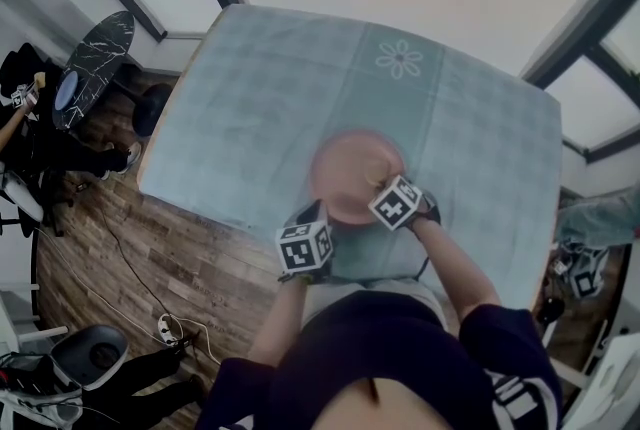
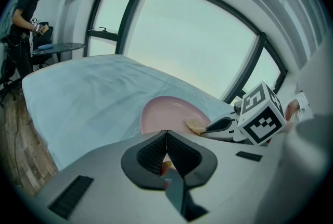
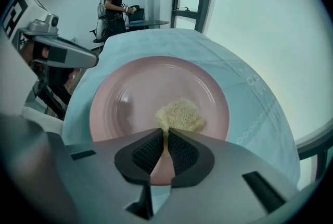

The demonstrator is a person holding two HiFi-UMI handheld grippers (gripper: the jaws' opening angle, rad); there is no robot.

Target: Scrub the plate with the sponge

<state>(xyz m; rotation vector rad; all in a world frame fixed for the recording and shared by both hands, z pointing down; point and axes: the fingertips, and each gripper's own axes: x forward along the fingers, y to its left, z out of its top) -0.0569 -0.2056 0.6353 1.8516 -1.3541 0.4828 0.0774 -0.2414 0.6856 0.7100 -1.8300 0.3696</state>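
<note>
The plate, pink, was set on the blue-clothed table. The sponge was pinched by the right gripper and laid on the plate's middle. The left gripper was held clenched near the plate's edge.

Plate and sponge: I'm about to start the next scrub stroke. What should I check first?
1. Sponge held by the right gripper: jaws are closed on its near edge. Ok.
2. Sponge on the plate: it rests in the plate's well. Ok.
3. Left gripper steadying the plate: jaws are together at the near rim and appear to pinch it. Ok.
4. Plate supported: it lies fully on the table, toward the near side. Ok.
5. Grippers clear of each other: they are at different parts of the plate and are not touching. Ok.
6. Dirt left on the plate: none shows, but the area under the sponge is hidden. Cannot tell.
</note>
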